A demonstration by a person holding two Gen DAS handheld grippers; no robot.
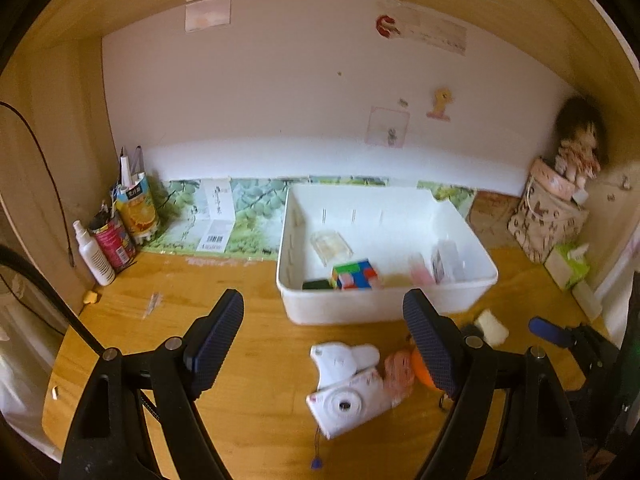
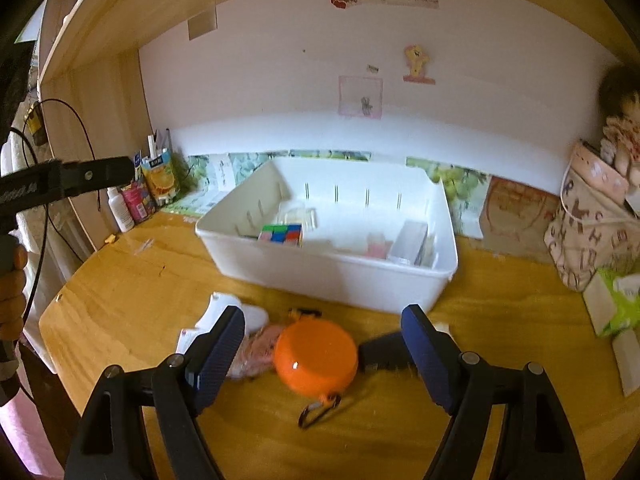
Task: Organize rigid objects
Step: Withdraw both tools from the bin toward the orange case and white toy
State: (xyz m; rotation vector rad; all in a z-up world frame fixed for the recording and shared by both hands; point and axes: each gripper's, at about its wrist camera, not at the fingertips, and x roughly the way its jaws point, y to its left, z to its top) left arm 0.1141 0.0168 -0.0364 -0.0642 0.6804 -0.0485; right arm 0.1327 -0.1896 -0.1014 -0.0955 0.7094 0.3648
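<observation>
White camera (image 1: 348,404) lies flat on bench (image 1: 224,360), lower centre of left-wrist view, lens up, long axis running lower left to upper right. Orange round case (image 2: 316,356) just right of it, clip end toward frame bottom. White bin (image 1: 384,256) behind, w/ colour cube (image 1: 354,274) inside. Left claw (image 1: 324,344) wide open, empty. Right claw (image 2: 322,354) wide open, holding nothing, above orange case.

- wooden desk (image 1: 248,360), yellow-brown top
- on it: white bin (image 1: 360,300), white camera (image 1: 344,404), orange round case (image 2: 316,356), spray bottle (image 1: 94,256)
</observation>
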